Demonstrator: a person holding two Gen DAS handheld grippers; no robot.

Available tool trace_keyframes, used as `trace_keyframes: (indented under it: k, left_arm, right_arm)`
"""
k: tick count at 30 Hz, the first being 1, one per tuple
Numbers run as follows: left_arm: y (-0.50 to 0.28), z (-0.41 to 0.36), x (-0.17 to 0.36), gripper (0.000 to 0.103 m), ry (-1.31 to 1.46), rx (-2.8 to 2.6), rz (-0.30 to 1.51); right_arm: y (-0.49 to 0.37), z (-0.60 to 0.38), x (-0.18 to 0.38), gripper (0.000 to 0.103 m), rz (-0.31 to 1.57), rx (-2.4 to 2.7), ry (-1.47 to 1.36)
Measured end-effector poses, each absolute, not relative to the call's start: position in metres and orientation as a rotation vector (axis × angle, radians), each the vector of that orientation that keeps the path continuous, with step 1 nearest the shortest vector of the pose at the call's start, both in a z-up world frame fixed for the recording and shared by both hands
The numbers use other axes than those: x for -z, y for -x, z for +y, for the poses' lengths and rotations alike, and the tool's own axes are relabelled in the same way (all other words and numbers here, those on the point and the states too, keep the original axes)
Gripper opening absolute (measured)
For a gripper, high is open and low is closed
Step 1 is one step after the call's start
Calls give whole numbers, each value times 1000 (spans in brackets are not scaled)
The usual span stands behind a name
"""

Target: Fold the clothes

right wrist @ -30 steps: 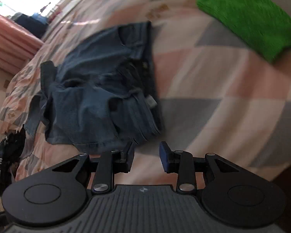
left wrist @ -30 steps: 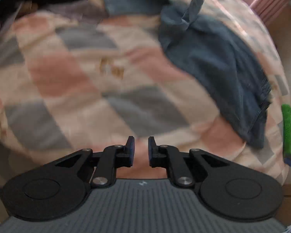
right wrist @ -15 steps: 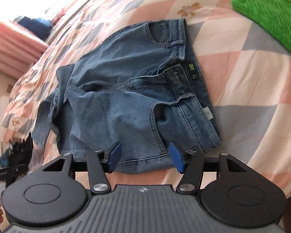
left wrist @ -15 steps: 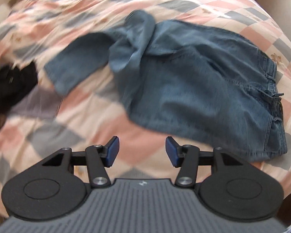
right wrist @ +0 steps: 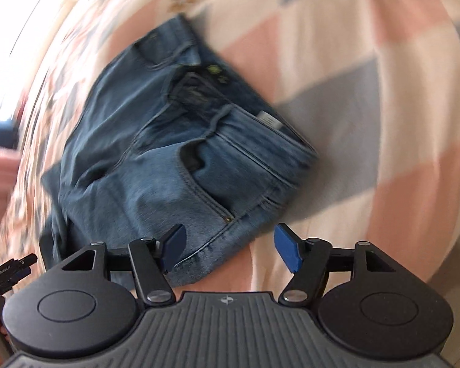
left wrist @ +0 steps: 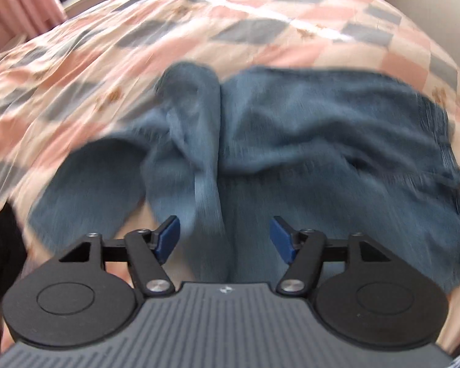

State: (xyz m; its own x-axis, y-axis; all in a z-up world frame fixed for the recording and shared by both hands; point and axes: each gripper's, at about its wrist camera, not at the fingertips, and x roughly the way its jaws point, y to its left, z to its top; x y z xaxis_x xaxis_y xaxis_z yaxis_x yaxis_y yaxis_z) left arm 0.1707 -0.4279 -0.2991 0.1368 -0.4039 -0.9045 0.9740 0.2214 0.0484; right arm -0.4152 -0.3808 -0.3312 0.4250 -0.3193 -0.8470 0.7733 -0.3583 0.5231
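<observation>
Both grippers are getting closer to the one pair of jeans (left wrist: 291, 153) lying on the bed (left wrist: 260, 15). Left gripper (left wrist: 224, 238) and right gripper (right wrist: 230, 247) fingers are spreading wider apart, holding nothing.

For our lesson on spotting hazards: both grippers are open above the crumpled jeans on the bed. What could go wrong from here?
1. The jeans lie bunched, one leg twisted over itself, so the left gripper might pinch several layers and fold in the wrinkles.
2. The right gripper hangs over the waistband corner by the bedspread; closing low could catch that too.
3. Both views are blurred, so either grasp may land off target.
</observation>
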Motion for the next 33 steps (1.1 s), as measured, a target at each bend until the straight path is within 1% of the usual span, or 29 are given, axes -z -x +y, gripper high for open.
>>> trace_keyframes:
  k: [3,5,6,7,8,10,12,15,20,21,22,23,25,27,29,30,31,33]
  left_arm:
    - [-207,-480,319,67,-718,1178,977]
    - [-237,-513,338,66,-646,1118,1073]
    - [-253,-524,348,63,-599,1072,1127]
    - [-268,-532,359,56,-554,1016,1179]
    - [-282,-534,367,51,-502,975,1234]
    - [-305,-530,382,23,-383,916,1346]
    - [-314,-522,391,15,-332,886,1390]
    - [-314,-513,398,14,-311,864,1409]
    - [-301,-504,406,16,-315,846,1417]
    - [-301,-505,409,15,-306,843,1424]
    - [-301,-507,412,1,-294,845,1431]
    - [-301,-510,413,1,-286,851,1436]
    - [-297,-512,404,1,-292,881,1398]
    - [-293,-505,383,1,-289,925,1314]
    - [-297,-487,357,1,-256,930,1241]
    - [-303,-475,344,1,-233,921,1212]
    - [-309,-463,331,1,-211,905,1185]
    - [-323,-433,303,1,-179,851,1128]
  right_arm:
    - [419,-373,343,69,354,1264,-1615]
    - [421,-367,351,69,290,1300,-1655]
    - [421,-365,355,69,256,1316,-1671]
    - [421,-363,358,69,222,1331,-1686]
    - [421,-362,362,69,192,1345,-1701]
    - [421,-360,367,69,149,1369,-1728]
    - [420,-360,371,69,120,1382,-1744]
    - [417,-361,377,69,102,1395,-1758]
    - [413,-365,386,69,51,1390,-1772]
    - [412,-367,388,69,38,1387,-1774]
    - [412,-369,392,69,25,1392,-1774]
    - [412,-370,396,69,4,1403,-1776]
    - [413,-372,404,71,-39,1418,-1799]
    - [413,-374,413,71,-72,1436,-1826]
    - [412,-376,419,69,-64,1441,-1820]
    - [411,-377,421,64,-45,1438,-1808]
    - [411,-377,421,45,-23,1440,-1794]
    - [415,-373,416,21,-17,1429,-1749]
